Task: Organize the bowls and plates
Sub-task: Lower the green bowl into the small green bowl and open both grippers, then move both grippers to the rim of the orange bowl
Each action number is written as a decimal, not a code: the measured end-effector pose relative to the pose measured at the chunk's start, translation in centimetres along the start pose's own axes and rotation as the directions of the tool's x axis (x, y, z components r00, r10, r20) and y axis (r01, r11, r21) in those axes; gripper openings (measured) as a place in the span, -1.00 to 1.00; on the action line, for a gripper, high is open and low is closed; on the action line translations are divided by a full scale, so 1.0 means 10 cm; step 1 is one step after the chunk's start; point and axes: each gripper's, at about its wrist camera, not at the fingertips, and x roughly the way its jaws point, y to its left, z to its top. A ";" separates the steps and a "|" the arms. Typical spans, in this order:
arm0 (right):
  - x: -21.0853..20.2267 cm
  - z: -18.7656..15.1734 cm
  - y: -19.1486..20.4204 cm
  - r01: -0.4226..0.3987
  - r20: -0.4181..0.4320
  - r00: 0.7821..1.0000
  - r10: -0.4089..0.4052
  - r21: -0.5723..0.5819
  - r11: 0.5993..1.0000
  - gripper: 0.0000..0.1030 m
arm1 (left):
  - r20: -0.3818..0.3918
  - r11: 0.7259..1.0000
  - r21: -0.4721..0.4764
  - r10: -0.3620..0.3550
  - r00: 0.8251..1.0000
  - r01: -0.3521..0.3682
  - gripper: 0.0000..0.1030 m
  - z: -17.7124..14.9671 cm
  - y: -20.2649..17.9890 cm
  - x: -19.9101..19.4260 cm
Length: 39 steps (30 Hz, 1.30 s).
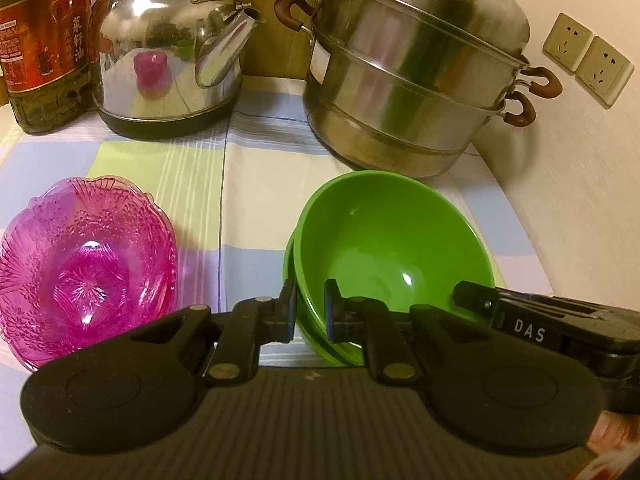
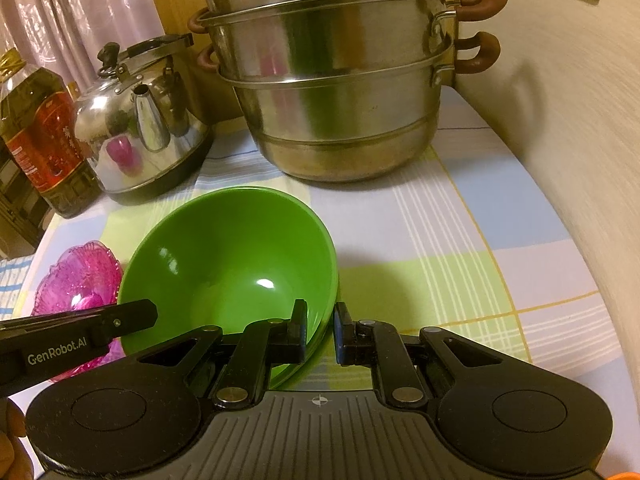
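Note:
Two nested green bowls [image 1: 384, 248] sit tilted on the checked tablecloth, also in the right wrist view [image 2: 232, 264]. My left gripper [image 1: 310, 308] is shut on their left rim, one finger outside and one inside. My right gripper [image 2: 322, 328] is shut on the right rim the same way, and it shows in the left wrist view [image 1: 480, 300]. A pink patterned glass bowl [image 1: 84, 268] stands to the left, also in the right wrist view [image 2: 80, 276].
A steel steamer pot [image 1: 412, 68] stands behind the green bowls, a steel kettle [image 1: 168, 60] and an oil bottle [image 1: 44, 44] at the back left. A wall with sockets [image 1: 588, 58] runs along the right. The tablecloth [image 2: 460, 248] covers the table.

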 end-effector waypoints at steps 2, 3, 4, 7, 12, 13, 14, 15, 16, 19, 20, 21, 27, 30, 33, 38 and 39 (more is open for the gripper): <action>0.00 0.00 0.00 0.000 0.000 1.000 0.000 0.003 1.000 -0.75 | -0.004 1.000 -0.011 0.000 1.000 0.000 -0.71 0.00 0.02 0.01; 0.00 0.01 0.00 -0.002 0.000 1.000 0.002 0.005 1.000 -0.74 | 0.004 1.000 -0.009 -0.001 1.000 0.001 -0.71 -0.01 0.02 0.00; 0.00 0.01 -0.01 -0.006 0.005 1.000 0.006 0.005 1.000 -0.72 | 0.015 1.000 -0.002 0.003 1.000 -0.003 -0.71 -0.01 0.01 -0.02; -0.05 0.00 -0.04 -0.015 0.034 0.999 0.014 0.011 1.000 -0.39 | 0.036 1.000 -0.009 0.002 0.999 -0.002 -0.71 -0.01 0.03 -0.09; -0.25 -0.03 -0.09 -0.023 0.072 0.997 0.020 0.049 0.999 -0.22 | 0.076 0.999 -0.027 -0.016 0.997 0.018 -0.71 -0.04 0.02 -0.27; -0.30 -0.04 -0.10 -0.023 0.078 0.997 0.019 0.051 0.998 -0.22 | 0.084 0.999 -0.029 -0.018 0.996 0.021 -0.70 -0.06 0.02 -0.32; -0.36 -0.06 -0.10 -0.024 0.086 0.996 0.020 0.052 0.998 -0.22 | 0.091 0.999 -0.029 -0.017 0.996 0.020 -0.70 -0.08 0.00 -0.37; -0.43 -0.09 -0.10 -0.026 0.092 0.996 0.021 0.056 0.998 -0.22 | 0.107 0.999 -0.030 -0.013 0.994 0.017 -0.70 -0.11 -0.01 -0.43; -0.49 -0.11 -0.10 -0.026 0.096 0.995 0.020 0.061 0.998 -0.22 | 0.120 0.999 -0.031 -0.013 0.993 0.016 -0.70 -0.14 -0.03 -0.50; -0.70 -0.22 -0.13 -0.015 0.097 0.995 0.006 0.088 0.996 -0.22 | 0.129 0.999 -0.036 -0.026 0.991 0.031 -0.70 -0.26 -0.09 -0.66; -0.78 -0.27 -0.15 -0.011 0.095 0.996 0.002 0.095 0.995 -0.22 | 0.131 0.999 -0.033 -0.033 0.991 0.037 -0.70 -0.31 -0.12 -0.73; -0.85 -0.33 -0.16 -0.007 0.093 0.996 -0.002 0.101 0.995 -0.22 | 0.131 0.999 -0.031 -0.036 0.991 0.041 -0.70 -0.36 -0.15 -0.78; -1.35 -0.73 -0.30 0.008 0.104 0.994 -0.021 0.132 0.991 -0.22 | 0.129 0.998 -0.017 -0.057 0.990 0.059 -0.64 -0.71 -0.33 -1.12; -1.59 -0.90 -0.37 0.017 0.113 0.993 -0.034 0.145 0.989 -0.22 | 0.124 0.998 -0.009 -0.061 0.990 0.063 -0.63 -0.91 -0.40 -1.29; -1.84 -1.08 -0.43 0.022 0.123 0.991 -0.043 0.163 0.986 -0.22 | 0.116 0.998 0.011 -0.069 0.991 0.068 -0.58 -1.12 -0.49 -1.44; -2.15 -1.38 -0.41 0.045 0.123 0.990 -0.064 0.153 0.987 -0.22 | 0.109 0.997 0.012 -0.071 0.991 0.070 -0.34 -1.44 -0.58 -1.65; -2.20 -1.44 -0.40 0.049 0.123 0.990 -0.068 0.148 0.988 -0.22 | 0.108 0.997 0.010 -0.073 0.991 0.072 -0.32 -1.49 -0.59 -1.69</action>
